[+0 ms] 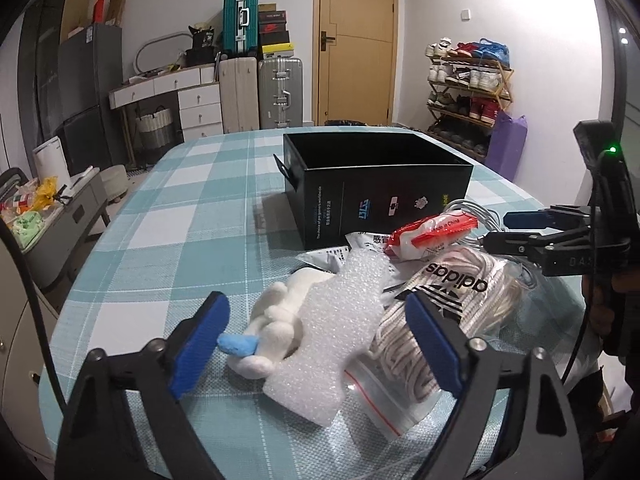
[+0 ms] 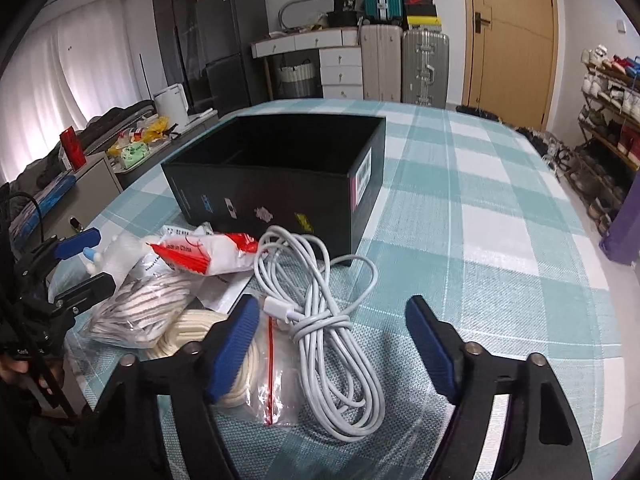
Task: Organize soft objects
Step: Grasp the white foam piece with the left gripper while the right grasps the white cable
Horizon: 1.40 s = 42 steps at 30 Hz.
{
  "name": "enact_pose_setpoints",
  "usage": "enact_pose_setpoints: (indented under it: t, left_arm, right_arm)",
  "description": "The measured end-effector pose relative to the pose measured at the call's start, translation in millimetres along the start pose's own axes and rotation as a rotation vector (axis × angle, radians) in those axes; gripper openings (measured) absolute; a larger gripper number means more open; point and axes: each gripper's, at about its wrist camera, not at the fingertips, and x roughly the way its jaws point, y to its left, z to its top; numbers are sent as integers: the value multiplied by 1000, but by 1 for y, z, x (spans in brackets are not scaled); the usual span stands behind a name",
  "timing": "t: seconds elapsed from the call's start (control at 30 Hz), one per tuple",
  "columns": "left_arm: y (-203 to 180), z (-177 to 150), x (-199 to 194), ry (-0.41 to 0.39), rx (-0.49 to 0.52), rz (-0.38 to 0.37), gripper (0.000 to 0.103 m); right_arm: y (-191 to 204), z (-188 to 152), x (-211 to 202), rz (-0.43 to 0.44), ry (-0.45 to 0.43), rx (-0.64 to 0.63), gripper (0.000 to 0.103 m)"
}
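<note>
An open black box (image 1: 376, 184) stands on the checked tablecloth (image 1: 180, 208); it also shows in the right wrist view (image 2: 280, 168). In front of it lies a pile: a white plush toy (image 1: 276, 320), a bubble-wrap sheet (image 1: 320, 340), a red-and-white packet (image 1: 432, 236), and a zip bag of white laces (image 1: 440, 312). My left gripper (image 1: 316, 344) is open, low over the plush and bubble wrap. My right gripper (image 2: 332, 344) is open over a coiled white cable (image 2: 328, 320). The packet (image 2: 208, 258) and lace bags (image 2: 140, 312) lie to its left.
Printed paper leaflets (image 1: 332, 256) lie under the pile. The table's far half and right side (image 2: 500, 200) carry only the cloth. Suitcases (image 1: 276, 92), drawers (image 1: 192, 96) and a shoe rack (image 1: 468, 88) stand beyond the table. The other gripper (image 1: 532, 228) reaches in from the right.
</note>
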Motion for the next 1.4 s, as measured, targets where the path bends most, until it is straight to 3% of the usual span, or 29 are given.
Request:
enact_pose_setpoints:
  t: [0.2, 0.33, 0.43, 0.47, 0.5, 0.77, 0.83, 0.87, 0.9, 1.2, 1.23, 1.3, 1.4]
  left_arm:
    - [-4, -1, -2, 1, 17, -25, 52]
    - [-5, 0, -6, -11, 21, -39, 36]
    - [-5, 1, -7, -7, 17, -49, 36]
    - [-5, 1, -7, -7, 17, -50, 25]
    - [-5, 2, -8, -6, 16, -55, 23]
    - [-2, 2, -11, -8, 10, -60, 23]
    - [1, 2, -8, 25, -9, -61, 39]
    - [2, 1, -8, 31, -16, -61, 55]
    - [3, 1, -8, 28, -20, -65, 56]
    - [1, -3, -2, 57, -3, -100, 56]
    - [0, -4, -1, 54, 2, -95, 54]
    - [-2, -6, -1, 49, 11, -85, 38]
    - [1, -5, -3, 37, -3, -88, 37]
  right_arm:
    - [-3, -1, 8, 35, 21, -2, 69]
    - [-2, -1, 10, 68, 33, -11, 57]
    - [0, -2, 10, 88, 37, -12, 48]
    - [1, -2, 10, 88, 38, -16, 46]
    - [2, -3, 9, 83, 37, -20, 46]
    - [4, -6, -1, 75, -3, -30, 43]
    - [4, -7, -4, 74, -7, -34, 43]
    - [3, -7, -4, 73, -7, -37, 43]
    - [2, -7, -4, 71, -6, -39, 43]
    - [1, -8, -7, 79, -18, -35, 43]
    - [0, -8, -7, 79, -18, -34, 43]
    - [0, -8, -7, 80, -20, -35, 43]
    - [0, -9, -9, 85, -26, -33, 43]
